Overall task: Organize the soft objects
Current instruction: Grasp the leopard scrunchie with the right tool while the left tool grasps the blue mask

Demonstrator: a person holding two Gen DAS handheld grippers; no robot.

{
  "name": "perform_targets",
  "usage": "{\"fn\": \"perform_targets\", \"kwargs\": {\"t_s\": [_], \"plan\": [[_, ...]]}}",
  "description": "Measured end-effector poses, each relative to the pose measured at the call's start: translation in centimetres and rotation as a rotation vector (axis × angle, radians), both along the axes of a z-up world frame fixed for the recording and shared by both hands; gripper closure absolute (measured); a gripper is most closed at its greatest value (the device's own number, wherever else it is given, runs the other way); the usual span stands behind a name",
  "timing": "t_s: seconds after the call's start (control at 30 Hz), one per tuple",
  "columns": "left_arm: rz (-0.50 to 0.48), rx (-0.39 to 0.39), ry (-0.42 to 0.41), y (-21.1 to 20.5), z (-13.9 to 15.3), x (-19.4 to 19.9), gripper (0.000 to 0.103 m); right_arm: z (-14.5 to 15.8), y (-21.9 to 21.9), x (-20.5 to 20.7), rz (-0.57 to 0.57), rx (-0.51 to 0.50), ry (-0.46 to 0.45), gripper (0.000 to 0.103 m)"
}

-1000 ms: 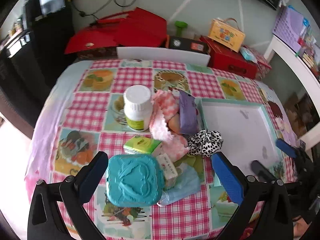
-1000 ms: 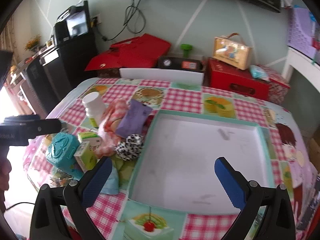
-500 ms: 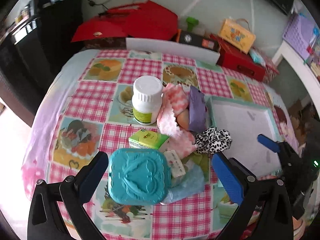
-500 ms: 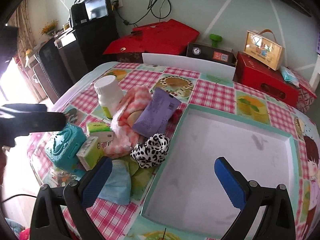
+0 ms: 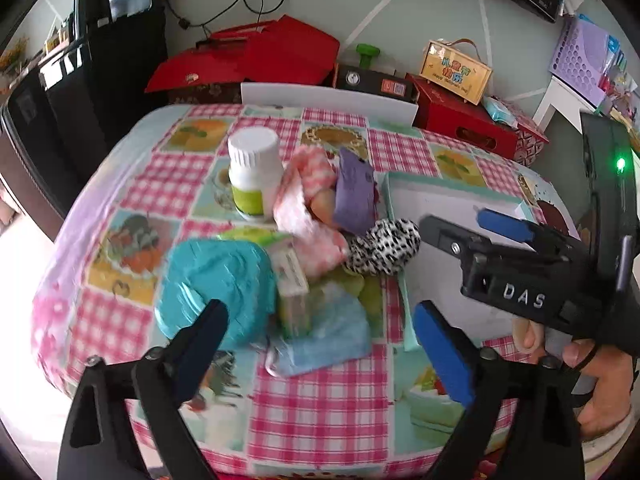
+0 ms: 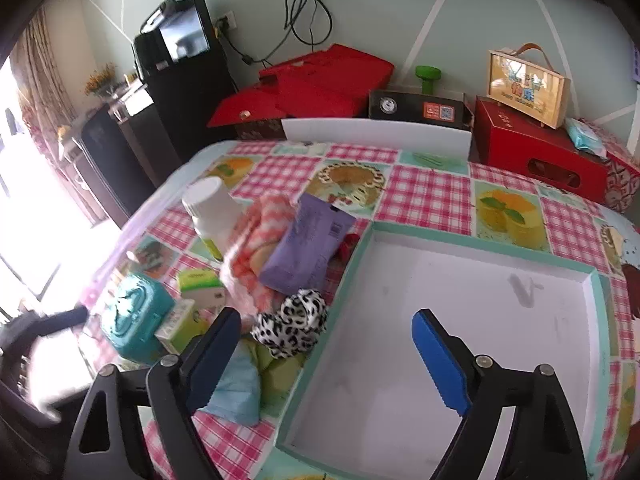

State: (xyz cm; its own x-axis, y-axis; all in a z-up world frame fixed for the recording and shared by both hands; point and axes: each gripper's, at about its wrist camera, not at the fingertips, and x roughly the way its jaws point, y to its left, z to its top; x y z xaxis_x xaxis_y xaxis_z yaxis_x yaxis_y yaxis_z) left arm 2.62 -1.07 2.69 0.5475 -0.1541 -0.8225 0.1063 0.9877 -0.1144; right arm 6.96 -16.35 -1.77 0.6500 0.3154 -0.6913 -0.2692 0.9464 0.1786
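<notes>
A pile of objects lies left of a teal-rimmed white tray (image 6: 452, 236) (image 5: 394, 188). Soft ones: a black-and-white spotted scrunchie (image 6: 292, 322) (image 5: 382, 246), a pink-and-white cloth (image 6: 256, 236) (image 5: 308, 200), a light blue face mask (image 6: 236, 390) (image 5: 324, 342), a purple pouch (image 6: 308, 248) (image 5: 354, 196). My right gripper (image 6: 326, 358) is open, above the tray's left rim close to the scrunchie; it also shows in the left wrist view (image 5: 460, 226). My left gripper (image 5: 320, 352) is open, low over the mask.
A white bottle (image 5: 254, 172), a teal case (image 5: 212, 280) and small green boxes (image 6: 196, 284) share the pile. A white chair back (image 6: 376, 134) stands at the table's far edge, red boxes (image 6: 536, 152) behind it. The tray's inside is bare.
Both grippers moved closer to the pile. The right gripper swung left toward the scrunchie and now fills the right of the left wrist view.
</notes>
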Motion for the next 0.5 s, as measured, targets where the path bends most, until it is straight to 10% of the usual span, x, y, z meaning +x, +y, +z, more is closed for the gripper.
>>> {"fn": "perform_targets", "kwargs": {"t_s": [0.5], "plan": [[0.020,0.061,0.062,-2.3,-4.0,-0.1,0.030,-3.0,0.4,1.1,0.072,0.101,0.091,0.044]]}}
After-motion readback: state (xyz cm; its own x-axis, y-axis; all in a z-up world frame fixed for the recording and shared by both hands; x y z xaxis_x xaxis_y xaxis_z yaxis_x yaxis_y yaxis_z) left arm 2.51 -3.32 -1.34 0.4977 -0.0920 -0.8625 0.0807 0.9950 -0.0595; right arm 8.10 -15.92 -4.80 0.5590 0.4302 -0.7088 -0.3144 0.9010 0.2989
